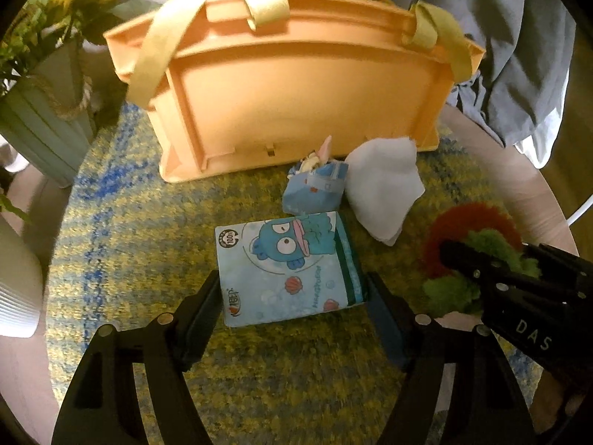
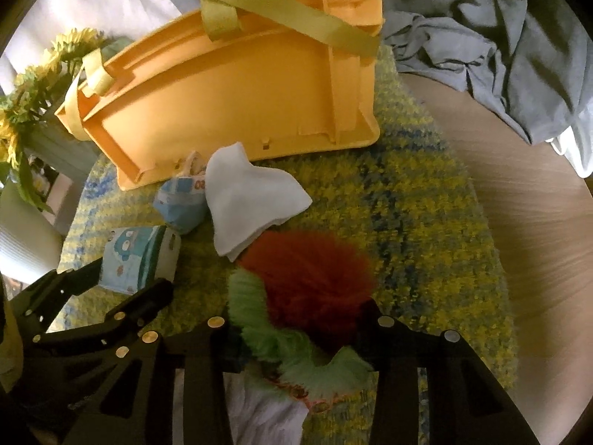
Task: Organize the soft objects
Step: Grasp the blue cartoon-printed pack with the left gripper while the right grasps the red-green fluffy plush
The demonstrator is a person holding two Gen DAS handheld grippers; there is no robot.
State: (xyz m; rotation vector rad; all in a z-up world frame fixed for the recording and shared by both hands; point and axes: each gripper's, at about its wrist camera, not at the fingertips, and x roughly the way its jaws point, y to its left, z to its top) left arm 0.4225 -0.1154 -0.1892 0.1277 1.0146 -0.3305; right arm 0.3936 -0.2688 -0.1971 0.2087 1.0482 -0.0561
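Note:
A blue cartoon tissue pack (image 1: 289,267) lies on the yellow-blue rug between the fingers of my left gripper (image 1: 292,296), which is open around it; it also shows in the right wrist view (image 2: 137,259). A red and green fluffy toy (image 2: 307,296) lies between the fingers of my right gripper (image 2: 300,330), which is open around it; the toy shows in the left wrist view (image 1: 478,244) too. A small blue pouch (image 1: 315,189) and a white cloth (image 1: 385,185) lie in front of the orange basket (image 1: 296,89).
A pot of yellow flowers (image 1: 48,85) stands at the left. Grey-blue fabric (image 2: 481,37) is heaped behind the basket at the right. The rug (image 2: 407,204) lies on a round wooden table (image 2: 537,222). A white ribbed object (image 1: 15,282) stands at the far left.

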